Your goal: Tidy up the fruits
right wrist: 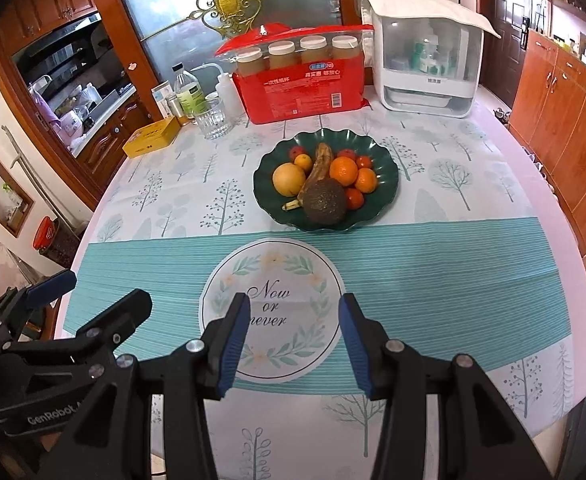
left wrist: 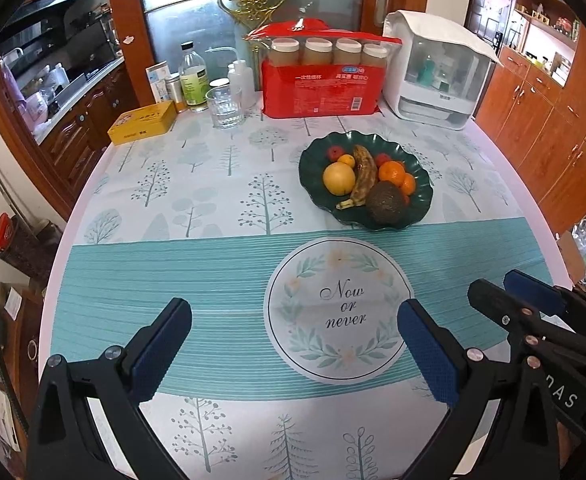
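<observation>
Hidden fruit: in the dark green scalloped plate [right wrist: 385, 176], the small red fruits [right wrist: 355, 198] sit partly behind the oranges [right wrist: 343, 170] and the rough brown avocado [right wrist: 325, 202]; what kind they are cannot be told.
Banana: the spotted brown-yellow banana [right wrist: 317, 172] lies down the middle of the plate, its lower part covered by the avocado, only the stem tip showing.
Round yellow fruit: a pale yellow pear-like fruit [left wrist: 339, 179] rests at the plate's left side, touching the banana.
Cut off: both grippers' bodies run out of the bottom edge; the hands holding them do not show.
Blurred: labels on the red pack of paper cups [left wrist: 321, 92] and the yellow tin box [left wrist: 143, 122] are too small to read.
Left gripper [left wrist: 295, 334]: blue-padded jaws spread wide, nothing between them, above the tree-print tablecloth [left wrist: 197, 200].
Right gripper [right wrist: 295, 338]: jaws parted more narrowly, empty, over the round "Now or never" motif [right wrist: 271, 308].
Fruit place: all on the plate, well beyond both grippers.
</observation>
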Demonstrator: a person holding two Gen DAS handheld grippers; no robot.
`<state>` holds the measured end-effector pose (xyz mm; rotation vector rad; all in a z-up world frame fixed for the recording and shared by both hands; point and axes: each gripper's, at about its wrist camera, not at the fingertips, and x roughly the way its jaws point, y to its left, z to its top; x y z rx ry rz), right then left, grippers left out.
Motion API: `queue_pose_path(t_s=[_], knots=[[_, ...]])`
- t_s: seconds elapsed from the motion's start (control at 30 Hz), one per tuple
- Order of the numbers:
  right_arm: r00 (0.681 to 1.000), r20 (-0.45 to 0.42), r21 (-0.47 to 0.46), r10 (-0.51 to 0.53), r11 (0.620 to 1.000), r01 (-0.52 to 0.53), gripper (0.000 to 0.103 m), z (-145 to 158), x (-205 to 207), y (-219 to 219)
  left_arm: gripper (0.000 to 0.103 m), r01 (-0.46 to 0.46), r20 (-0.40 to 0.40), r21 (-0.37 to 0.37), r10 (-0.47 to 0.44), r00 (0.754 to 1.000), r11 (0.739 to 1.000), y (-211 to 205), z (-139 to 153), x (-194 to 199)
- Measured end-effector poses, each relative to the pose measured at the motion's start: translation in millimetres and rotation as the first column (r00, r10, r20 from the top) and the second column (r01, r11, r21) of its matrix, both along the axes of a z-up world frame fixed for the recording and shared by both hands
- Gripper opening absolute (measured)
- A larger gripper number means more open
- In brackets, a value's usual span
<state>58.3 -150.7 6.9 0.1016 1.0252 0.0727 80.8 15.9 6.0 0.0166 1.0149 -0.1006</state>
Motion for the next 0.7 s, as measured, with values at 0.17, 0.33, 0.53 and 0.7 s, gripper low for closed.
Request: queue_pose_path(t_s=[0.17, 0.33, 0.53, 0.7], knots=[[1.000, 0.004, -0.014, 0.010, 1.000, -0.010, 0.046, 1.0, 0.4, 4.5, 0.102, -0.019, -0.007, -0.017, 0.019, 1.000, 1.000, 5.4, -1.8, -1.2], [1.000, 0.012, -0.027, 0.015, 1.000, -0.015, 0.046, 3.1, 0.1, 7.4, 0.102, -0.031, -0.006, -0.022, 0.030, 1.000, 0.999, 6.8, -2.5, -2.1], [1.000, 0.026, -0.035, 0.013, 0.999, -0.012, 0.046, 6.2, -2.6, 8.3, 0.102, -0.038, 0.001, -0.027, 0.038, 0.999, 0.999, 8.3, -1.6, -4.0], [0.999, 0.040, -0.043, 0.013, 0.999, -0.012, 0.046, 8.9, -5.1, 9.0, 0.102, -0.045, 0.010, -0.028, 0.045, 0.999, 0.999, 7.8, 0.1, -5.0]])
